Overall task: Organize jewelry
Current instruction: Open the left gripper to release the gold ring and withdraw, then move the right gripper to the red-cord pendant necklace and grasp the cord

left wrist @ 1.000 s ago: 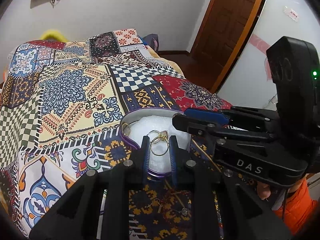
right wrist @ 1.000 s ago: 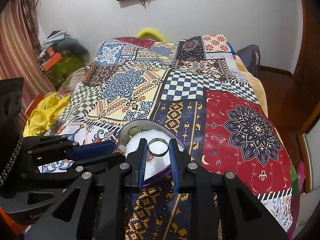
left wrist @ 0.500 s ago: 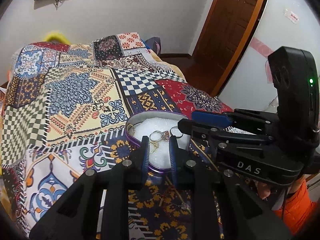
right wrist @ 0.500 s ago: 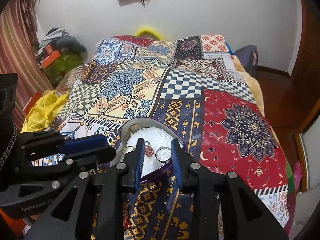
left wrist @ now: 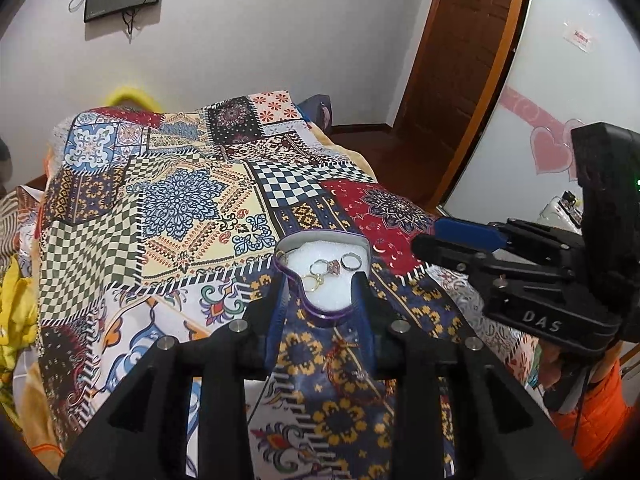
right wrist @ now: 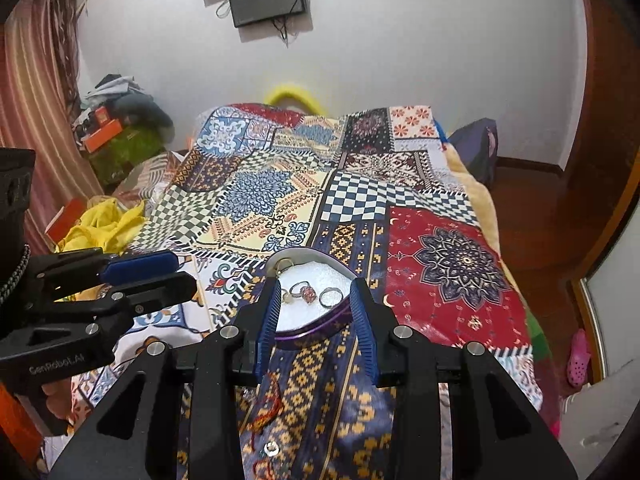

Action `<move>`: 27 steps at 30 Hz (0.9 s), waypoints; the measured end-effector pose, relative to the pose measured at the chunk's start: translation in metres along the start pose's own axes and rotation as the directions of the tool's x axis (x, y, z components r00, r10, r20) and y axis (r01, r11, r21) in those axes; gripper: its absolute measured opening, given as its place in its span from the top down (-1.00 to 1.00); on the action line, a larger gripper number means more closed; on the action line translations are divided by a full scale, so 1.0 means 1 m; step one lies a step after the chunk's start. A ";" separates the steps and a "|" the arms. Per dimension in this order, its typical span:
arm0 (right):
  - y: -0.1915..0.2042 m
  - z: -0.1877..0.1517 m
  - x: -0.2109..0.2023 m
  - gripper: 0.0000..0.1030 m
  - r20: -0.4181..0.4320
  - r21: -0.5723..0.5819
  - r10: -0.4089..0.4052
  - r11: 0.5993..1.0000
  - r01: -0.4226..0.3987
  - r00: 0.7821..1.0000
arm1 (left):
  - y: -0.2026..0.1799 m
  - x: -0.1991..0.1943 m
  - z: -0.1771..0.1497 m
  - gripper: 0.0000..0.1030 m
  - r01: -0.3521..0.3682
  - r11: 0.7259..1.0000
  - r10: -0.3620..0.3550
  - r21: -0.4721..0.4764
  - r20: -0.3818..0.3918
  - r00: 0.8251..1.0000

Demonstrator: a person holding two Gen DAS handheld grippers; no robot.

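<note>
Both the left gripper (left wrist: 320, 292) and the right gripper (right wrist: 316, 300) are spread open and hold nothing. Between their tips the purple heart-shaped box (right wrist: 320, 326) lies on the patchwork blanket (right wrist: 440, 264), its point toward the cameras, rings (right wrist: 329, 296) inside on white foam.

Purple-rimmed heart-shaped tin with white foam lining (left wrist: 362, 243) resting on patchwork-patterned bedspread (left wrist: 180, 200), near its front edge. Inside the tin, on the foam: plain silver band ring (right wrist: 329, 297) rightmost, ring with pink stone (right wrist: 305, 291) just left of it, gold rings (left wrist: 313, 282) further left. In front of the tin, red thread bracelet (right wrist: 269, 410) on the bedspread. Left black two-finger gripper (left wrist: 320, 294) and right black two-finger gripper (right wrist: 316, 304) each straddling the tin's near end, fingers spread either side.
</note>
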State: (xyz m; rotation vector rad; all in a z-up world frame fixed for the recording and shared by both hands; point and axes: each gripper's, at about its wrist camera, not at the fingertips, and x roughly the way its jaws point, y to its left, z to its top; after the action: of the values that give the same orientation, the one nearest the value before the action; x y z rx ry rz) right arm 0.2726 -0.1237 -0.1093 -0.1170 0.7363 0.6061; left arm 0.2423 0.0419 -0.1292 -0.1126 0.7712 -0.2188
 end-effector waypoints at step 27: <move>0.028 -0.101 0.008 0.37 -0.208 -0.072 -0.014 0.997 -0.001 0.978 | -0.008 -0.001 -0.091 0.35 -0.018 1.000 0.019 0.006 -0.171 0.985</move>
State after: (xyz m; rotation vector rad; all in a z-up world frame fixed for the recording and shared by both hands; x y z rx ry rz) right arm 0.2016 -0.1279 -0.1867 -0.2522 0.9169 0.6201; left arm 0.1766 0.0326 -0.1913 -0.0829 0.9423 -0.2147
